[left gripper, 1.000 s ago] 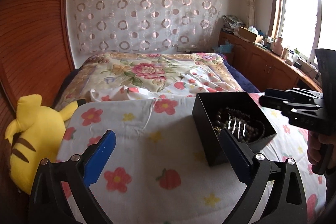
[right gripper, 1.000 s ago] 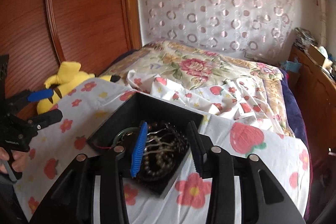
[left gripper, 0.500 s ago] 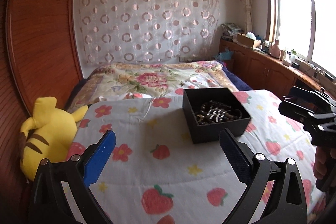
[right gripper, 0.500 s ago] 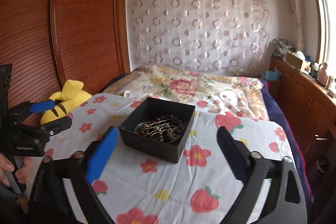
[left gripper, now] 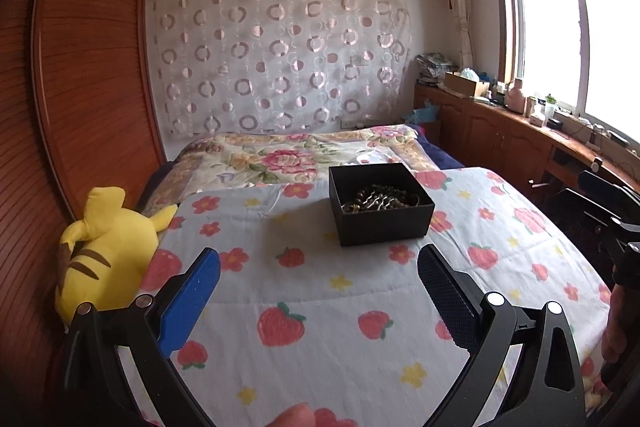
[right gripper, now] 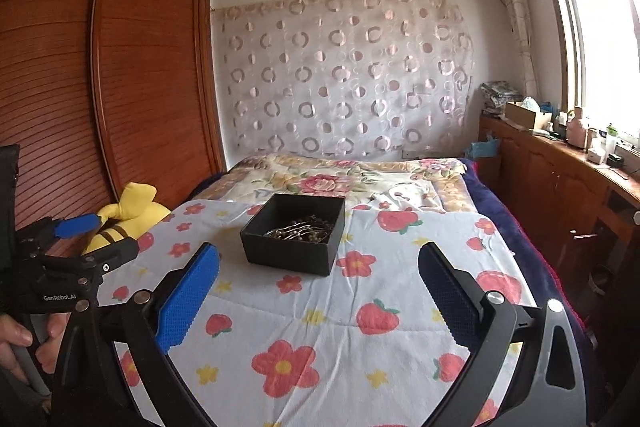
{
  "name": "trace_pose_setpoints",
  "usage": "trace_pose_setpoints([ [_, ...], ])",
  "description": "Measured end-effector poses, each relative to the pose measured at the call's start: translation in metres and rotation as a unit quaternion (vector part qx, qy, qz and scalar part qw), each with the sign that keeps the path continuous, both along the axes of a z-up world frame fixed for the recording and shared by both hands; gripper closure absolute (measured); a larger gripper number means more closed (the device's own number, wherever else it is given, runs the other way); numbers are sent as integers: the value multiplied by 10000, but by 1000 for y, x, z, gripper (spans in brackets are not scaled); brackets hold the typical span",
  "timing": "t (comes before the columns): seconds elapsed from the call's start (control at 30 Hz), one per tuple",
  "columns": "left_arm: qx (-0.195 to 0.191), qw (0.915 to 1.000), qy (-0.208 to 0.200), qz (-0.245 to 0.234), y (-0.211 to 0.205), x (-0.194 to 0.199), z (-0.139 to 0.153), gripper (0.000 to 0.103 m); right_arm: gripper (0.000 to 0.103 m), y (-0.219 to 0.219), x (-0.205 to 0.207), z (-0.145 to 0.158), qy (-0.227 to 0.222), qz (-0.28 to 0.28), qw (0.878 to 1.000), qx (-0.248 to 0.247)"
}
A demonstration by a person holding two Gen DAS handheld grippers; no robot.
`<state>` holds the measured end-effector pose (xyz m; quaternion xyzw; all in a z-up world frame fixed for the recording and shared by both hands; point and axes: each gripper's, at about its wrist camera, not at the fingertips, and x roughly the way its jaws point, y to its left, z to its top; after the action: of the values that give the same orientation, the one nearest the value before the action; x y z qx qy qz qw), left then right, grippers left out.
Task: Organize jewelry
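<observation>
An open black box (left gripper: 380, 205) sits on the flowered white sheet (left gripper: 320, 307) of the bed; it also shows in the right wrist view (right gripper: 294, 233). A heap of dark beads and silver jewelry (left gripper: 378, 199) lies inside it (right gripper: 302, 229). My left gripper (left gripper: 318, 291) is open and empty, held well back from the box and above the sheet. My right gripper (right gripper: 318, 287) is open and empty, also well back from the box. The left gripper appears at the left edge of the right wrist view (right gripper: 76, 243).
A yellow plush toy (left gripper: 106, 251) lies at the bed's left edge against the wooden wardrobe (left gripper: 80, 87). A floral quilt (left gripper: 296, 155) covers the far half of the bed. A wooden counter (left gripper: 520, 131) with small items runs under the window on the right.
Both grippers have pulled back and up from the box, which now looks smaller and farther. The right gripper, narrow over the box a second ago, has opened wide.
</observation>
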<state>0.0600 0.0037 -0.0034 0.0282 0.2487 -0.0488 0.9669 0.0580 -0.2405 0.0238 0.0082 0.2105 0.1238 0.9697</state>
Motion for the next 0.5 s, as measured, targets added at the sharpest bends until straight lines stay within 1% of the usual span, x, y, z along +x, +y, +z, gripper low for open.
trace_pose_setpoints([
  [0.17, -56, 10000, 25, -26, -1, -4, -2, 8, 2, 1, -8, -2, -96, -59, 9999, -39],
  [0.37, -126, 9999, 54, -10, 0, -10, -8, 8, 3, 2, -9, -8, -39, -98, 9999, -39],
  [0.5, -148, 9999, -21, 3, 1, -11, -8, 8, 3, 2, -7, -12, 9, -105, 9999, -20],
])
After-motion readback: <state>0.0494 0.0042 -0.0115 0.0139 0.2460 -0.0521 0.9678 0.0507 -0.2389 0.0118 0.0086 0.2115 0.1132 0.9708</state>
